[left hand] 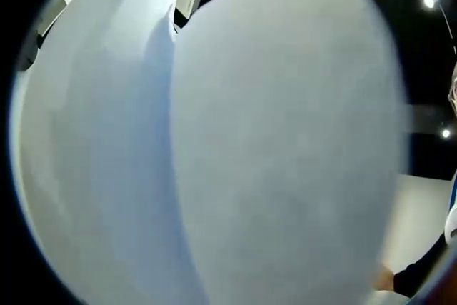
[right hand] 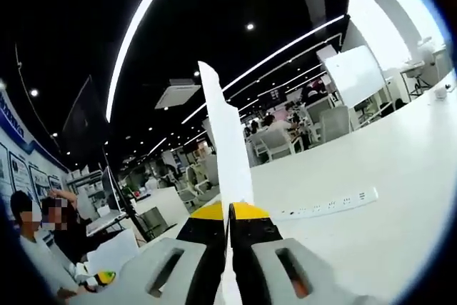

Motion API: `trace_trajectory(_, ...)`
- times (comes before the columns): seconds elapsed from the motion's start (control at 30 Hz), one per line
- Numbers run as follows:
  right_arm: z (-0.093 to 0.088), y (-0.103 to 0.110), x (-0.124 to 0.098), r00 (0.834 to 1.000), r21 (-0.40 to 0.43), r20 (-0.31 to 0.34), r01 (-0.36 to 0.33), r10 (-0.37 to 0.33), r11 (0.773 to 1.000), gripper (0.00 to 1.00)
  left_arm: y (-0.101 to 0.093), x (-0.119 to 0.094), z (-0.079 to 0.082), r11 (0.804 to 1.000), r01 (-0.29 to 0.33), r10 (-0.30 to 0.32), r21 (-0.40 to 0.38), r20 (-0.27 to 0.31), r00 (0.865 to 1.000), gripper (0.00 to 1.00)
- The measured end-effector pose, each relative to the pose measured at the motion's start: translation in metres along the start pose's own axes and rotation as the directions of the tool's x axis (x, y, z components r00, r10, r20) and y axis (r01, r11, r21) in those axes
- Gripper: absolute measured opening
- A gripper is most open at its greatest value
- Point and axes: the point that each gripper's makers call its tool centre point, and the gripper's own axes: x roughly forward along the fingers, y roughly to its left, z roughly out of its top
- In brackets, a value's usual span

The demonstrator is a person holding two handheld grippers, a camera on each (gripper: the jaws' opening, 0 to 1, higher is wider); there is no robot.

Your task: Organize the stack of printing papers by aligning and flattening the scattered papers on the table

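Note:
White printing papers [left hand: 271, 148] stand very close in front of the left gripper view's camera, several overlapping sheets fanned with their top edges offset. They hide the left jaws. In the right gripper view my right gripper [right hand: 228, 213] is shut on the papers [right hand: 224, 148], seen edge-on as a thin white strip rising from between the yellow-tipped black jaws. The sheets are held upright above the white table [right hand: 385, 183].
A white power strip [right hand: 330, 205] lies on the table just right of the right gripper. Seated people [right hand: 50, 241] are at the far left. A whiteboard [right hand: 355, 74] and chairs stand beyond. A dark sleeve [left hand: 421, 273] shows at the lower right of the left gripper view.

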Motion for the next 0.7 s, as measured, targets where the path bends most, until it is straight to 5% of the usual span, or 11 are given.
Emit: trace_trajectory(0.7, 0.0019, 0.006, -0.0028, 1.0, 0.035, 0.008, -0.027, 0.026, 0.999, 0.0, -0.002, -0.0002, -0.0017, 1.0, -0.002, 0.002, 0.005, -0.005, 1.0, 0.08)
